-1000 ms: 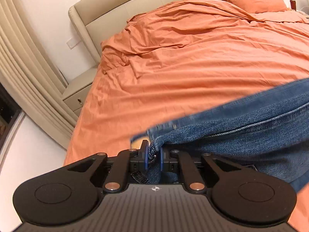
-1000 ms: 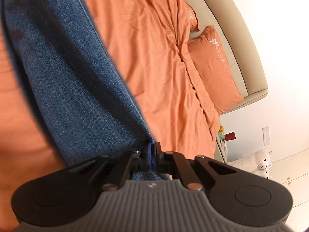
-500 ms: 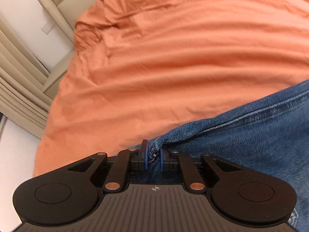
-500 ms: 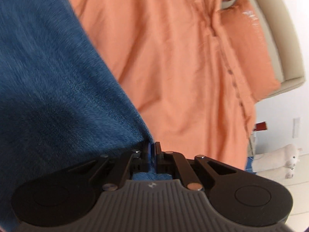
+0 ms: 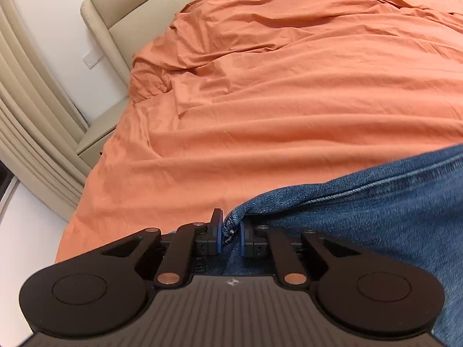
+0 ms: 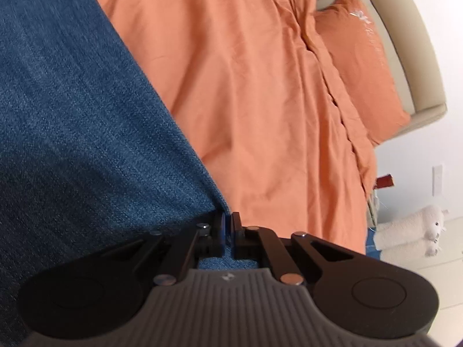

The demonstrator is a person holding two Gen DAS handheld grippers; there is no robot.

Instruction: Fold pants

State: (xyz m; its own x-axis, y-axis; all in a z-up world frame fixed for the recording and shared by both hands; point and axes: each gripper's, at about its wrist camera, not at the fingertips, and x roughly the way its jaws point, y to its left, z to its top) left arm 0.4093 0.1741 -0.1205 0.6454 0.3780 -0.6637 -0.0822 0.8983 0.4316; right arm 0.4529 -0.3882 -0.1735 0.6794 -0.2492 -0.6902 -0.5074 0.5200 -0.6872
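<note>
Blue denim pants (image 5: 376, 211) lie over the orange bed cover, filling the lower right of the left wrist view. My left gripper (image 5: 231, 228) is shut on a hemmed edge of the pants, which bunches between the blue pads. In the right wrist view the pants (image 6: 81, 133) fill the left half. My right gripper (image 6: 228, 225) is shut on a thin edge of the denim. The rest of the pants is out of view.
An orange bed cover (image 5: 289, 101) stretches ahead, wrinkled, with a beige headboard (image 5: 115, 8) and beige curtain (image 5: 26, 121) at the left. An orange pillow (image 6: 358, 57) lies at the bed's head. A white plush toy (image 6: 411, 228) sits on the floor beyond the bed's edge.
Both wrist views tilted down toward the bed half a second ago and have swung back up, the headboard returning to view. Both grippers have kept their hold on the denim.
</note>
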